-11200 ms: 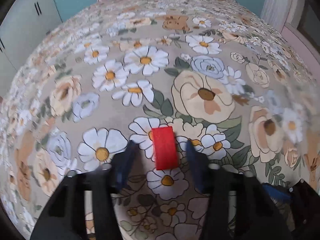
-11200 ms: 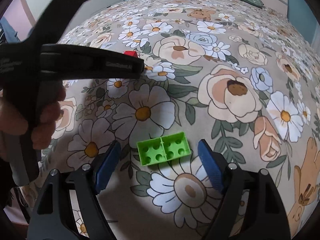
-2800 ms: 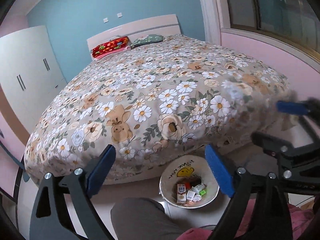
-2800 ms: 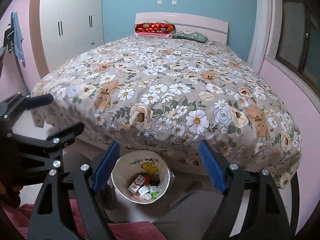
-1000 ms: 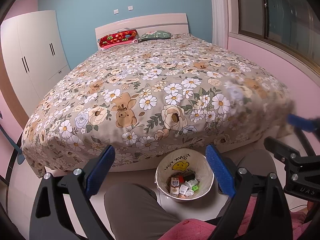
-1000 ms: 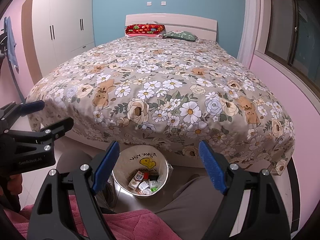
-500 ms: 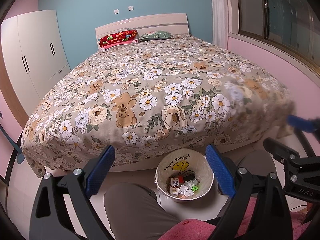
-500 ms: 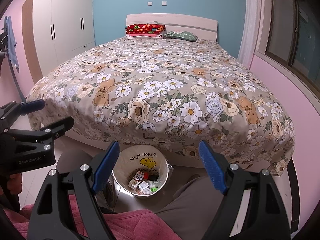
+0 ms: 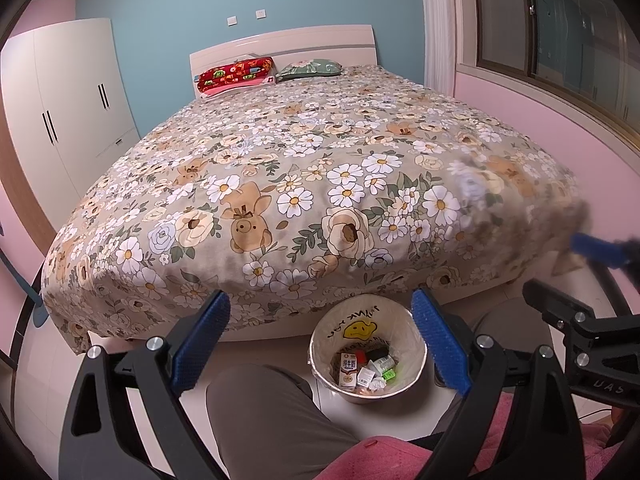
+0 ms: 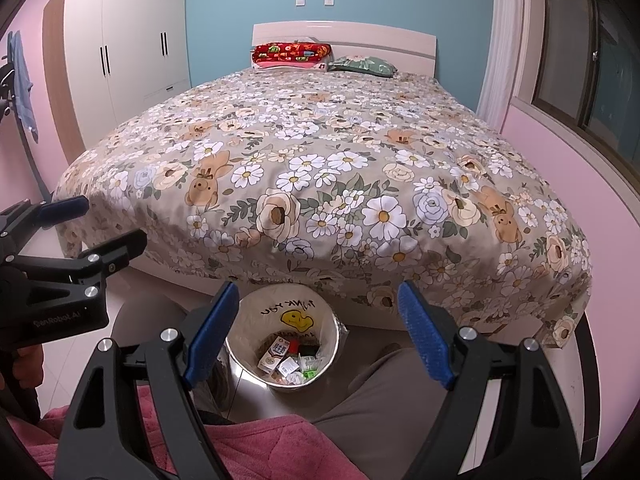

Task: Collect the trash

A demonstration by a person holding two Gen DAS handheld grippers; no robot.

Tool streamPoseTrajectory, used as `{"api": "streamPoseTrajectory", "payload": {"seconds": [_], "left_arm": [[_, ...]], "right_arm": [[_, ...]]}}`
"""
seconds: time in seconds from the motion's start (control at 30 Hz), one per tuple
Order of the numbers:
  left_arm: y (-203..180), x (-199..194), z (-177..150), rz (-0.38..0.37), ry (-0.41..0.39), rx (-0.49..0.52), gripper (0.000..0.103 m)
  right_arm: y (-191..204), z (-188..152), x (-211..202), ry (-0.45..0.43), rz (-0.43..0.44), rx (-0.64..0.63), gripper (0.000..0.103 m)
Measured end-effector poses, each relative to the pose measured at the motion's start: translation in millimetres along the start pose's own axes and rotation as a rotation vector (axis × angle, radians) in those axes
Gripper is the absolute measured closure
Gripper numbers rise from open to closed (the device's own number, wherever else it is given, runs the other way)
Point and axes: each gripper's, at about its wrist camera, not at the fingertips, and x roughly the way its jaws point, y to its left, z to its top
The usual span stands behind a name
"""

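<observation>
A white trash bin (image 9: 404, 322) with a yellow smiley stands on the floor at the foot of the bed, also in the right wrist view (image 10: 244, 320). It holds several items: small cartons, a red piece and a green piece (image 9: 390, 376). My left gripper (image 9: 320, 312) is open and empty, above and nearer than the bin. My right gripper (image 10: 318, 300) is open and empty, likewise above the bin. Each gripper shows at the edge of the other's view.
The bed with a floral cover (image 9: 304, 184) fills the middle, with a red pillow (image 9: 236, 74) and a green pillow (image 9: 310, 69) at the headboard. A white wardrobe (image 10: 128, 56) stands left. The person's knees (image 9: 264, 412) and a pink cloth (image 10: 248, 444) are below.
Over the last second almost nothing moved. Earlier, both grippers were low over the bed at a red and a green block; now they are back over the bin, empty.
</observation>
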Motion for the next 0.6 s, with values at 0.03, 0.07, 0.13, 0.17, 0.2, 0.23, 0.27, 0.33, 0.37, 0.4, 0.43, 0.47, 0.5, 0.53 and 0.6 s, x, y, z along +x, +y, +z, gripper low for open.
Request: {"api": "streamPoseTrajectory", "payload": {"seconds": [0.03, 0.07, 0.13, 0.17, 0.2, 0.23, 0.27, 0.33, 0.37, 0.4, 0.43, 0.47, 0.5, 0.53, 0.6], "left_arm": [[-0.3, -0.2, 0.2, -0.001, 0.000, 0.002, 0.009], [-0.8, -0.2, -0.1, 0.000, 0.001, 0.001, 0.009], [-3.2, 0.7, -1.1, -0.002, 0.006, 0.004, 0.009], [-4.2, 0.8, -1.3, -0.001, 0.008, 0.006, 0.009], [-4.4, 0.7, -1.0, -0.003, 0.007, 0.004, 0.009], [-4.5, 0.5, -0.8, -0.001, 0.006, 0.002, 0.009], [-4.1, 0.5, -0.6, -0.001, 0.005, 0.000, 0.009], [-4.7, 1.1, -1.5, 0.002, 0.003, -0.006, 0.009], [-4.7, 1.6, -2.1, 0.005, 0.003, -0.008, 0.009], [-5.1, 2.0, -2.4, 0.006, 0.005, -0.009, 0.009], [-6.0, 2.5, -2.8, 0.006, 0.007, -0.009, 0.009], [-5.1, 2.6, -2.9, 0.007, 0.009, -0.010, 0.009], [-4.9, 3.2, -3.1, 0.006, 0.013, -0.011, 0.009], [-5.5, 3.6, -3.4, 0.006, 0.015, -0.012, 0.009], [-3.6, 3.5, -3.4, 0.006, 0.017, -0.015, 0.009]], "right_arm": [[0.1, -0.1, 0.1, 0.000, 0.001, 0.000, 0.022], [-0.2, 0.2, 0.2, -0.001, 0.001, -0.001, 0.022], [0.0, 0.2, 0.4, -0.001, 0.000, -0.001, 0.022], [0.1, 0.2, 0.5, 0.000, 0.000, 0.000, 0.022], [0.1, 0.1, 0.5, 0.001, 0.000, 0.000, 0.022], [0.2, -0.2, 0.8, 0.002, 0.001, 0.001, 0.022], [0.3, -0.7, 0.8, 0.003, 0.002, 0.001, 0.022], [0.4, -0.9, 1.2, 0.004, 0.004, 0.001, 0.022], [0.3, -0.7, 1.5, 0.005, 0.005, 0.001, 0.022], [0.3, -0.7, 1.5, 0.005, 0.004, 0.001, 0.022], [0.3, -0.7, 1.5, 0.005, 0.005, 0.000, 0.022], [0.5, -0.8, 1.6, 0.006, 0.004, 0.000, 0.022], [0.4, -0.8, 1.5, 0.006, 0.004, -0.001, 0.022], [0.4, -0.8, 1.8, 0.007, 0.005, -0.001, 0.022], [0.5, -0.7, 1.8, 0.006, 0.004, -0.001, 0.022]]}}
